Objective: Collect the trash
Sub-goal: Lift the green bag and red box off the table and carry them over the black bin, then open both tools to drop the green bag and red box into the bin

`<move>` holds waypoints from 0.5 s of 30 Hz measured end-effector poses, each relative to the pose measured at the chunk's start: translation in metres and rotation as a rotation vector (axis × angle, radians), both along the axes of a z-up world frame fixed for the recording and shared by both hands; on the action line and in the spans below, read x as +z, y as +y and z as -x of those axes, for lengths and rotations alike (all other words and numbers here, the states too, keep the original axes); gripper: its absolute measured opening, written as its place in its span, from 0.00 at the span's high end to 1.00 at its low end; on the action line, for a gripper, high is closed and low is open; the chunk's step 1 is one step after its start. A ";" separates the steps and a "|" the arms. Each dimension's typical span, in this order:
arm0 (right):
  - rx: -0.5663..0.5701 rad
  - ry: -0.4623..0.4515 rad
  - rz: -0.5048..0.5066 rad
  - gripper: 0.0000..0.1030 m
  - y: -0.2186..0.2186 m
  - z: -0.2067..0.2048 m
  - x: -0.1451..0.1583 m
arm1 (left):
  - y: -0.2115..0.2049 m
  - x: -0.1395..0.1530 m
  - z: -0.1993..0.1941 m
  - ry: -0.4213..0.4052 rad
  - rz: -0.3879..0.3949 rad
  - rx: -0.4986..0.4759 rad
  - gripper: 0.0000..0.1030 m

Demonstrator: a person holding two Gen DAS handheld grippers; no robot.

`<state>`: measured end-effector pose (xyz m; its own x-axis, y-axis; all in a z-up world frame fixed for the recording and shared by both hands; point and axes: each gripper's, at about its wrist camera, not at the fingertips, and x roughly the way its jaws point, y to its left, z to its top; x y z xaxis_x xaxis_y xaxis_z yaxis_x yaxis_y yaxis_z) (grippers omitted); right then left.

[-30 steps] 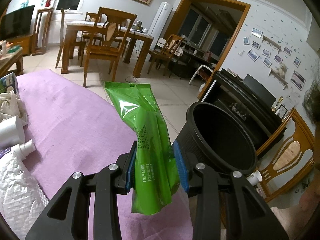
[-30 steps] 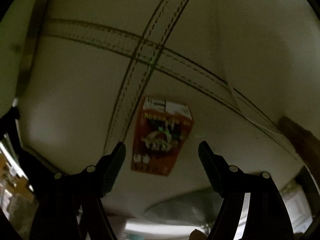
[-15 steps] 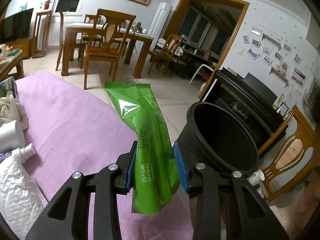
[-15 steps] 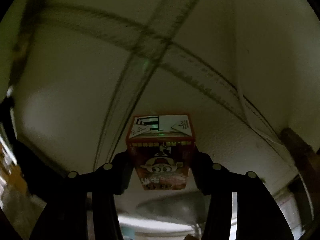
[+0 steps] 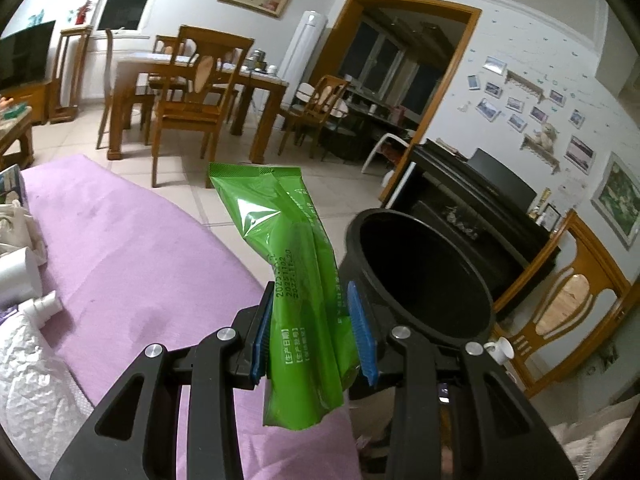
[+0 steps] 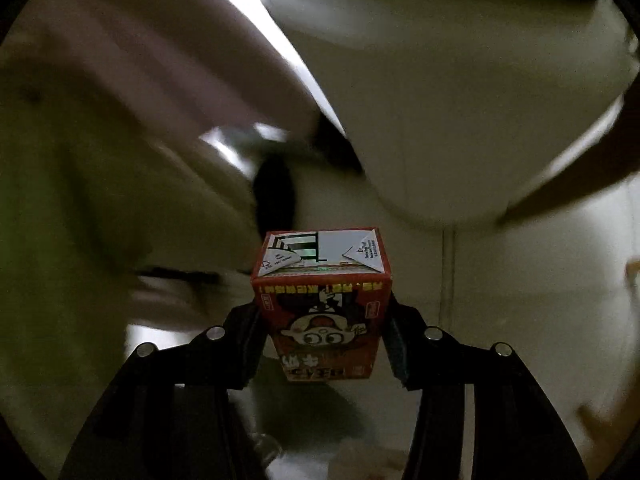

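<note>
Left gripper [image 5: 314, 336] clamped on green packet [image 5: 294, 276], just beside black bin [image 5: 424, 280] over purple cloth [image 5: 132, 248]; right gripper [image 6: 322, 340] clamped on red carton [image 6: 324, 308], background blurred; best to carry packet over bin's mouth before releasing, then bring carton across.

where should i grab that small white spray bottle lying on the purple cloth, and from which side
Grip the small white spray bottle across its round body, coming from above with fingers either side. It lies on its side on the purple cloth, nozzle end narrow, a white cylinder close beside it.
</note>
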<state>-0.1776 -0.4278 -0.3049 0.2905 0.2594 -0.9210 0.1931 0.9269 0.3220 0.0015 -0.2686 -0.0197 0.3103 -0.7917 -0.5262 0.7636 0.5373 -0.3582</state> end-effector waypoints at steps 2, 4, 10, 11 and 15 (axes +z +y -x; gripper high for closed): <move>0.042 -0.089 -0.006 0.51 -0.013 0.015 0.045 | -0.003 0.001 0.002 0.013 0.018 -0.029 0.66; 0.092 -0.177 -0.014 0.51 -0.030 0.033 0.087 | -0.005 0.001 0.005 0.028 0.041 -0.062 0.65; 0.222 -0.498 -0.113 0.51 -0.009 0.064 0.242 | -0.022 0.005 0.015 0.094 0.098 -0.160 0.66; 0.207 -0.590 -0.105 0.51 -0.008 0.067 0.276 | -0.034 0.009 0.020 0.087 0.086 -0.187 0.66; 0.008 -0.813 -0.045 0.51 -0.039 0.070 0.354 | -0.074 0.026 0.038 0.058 0.082 -0.275 0.66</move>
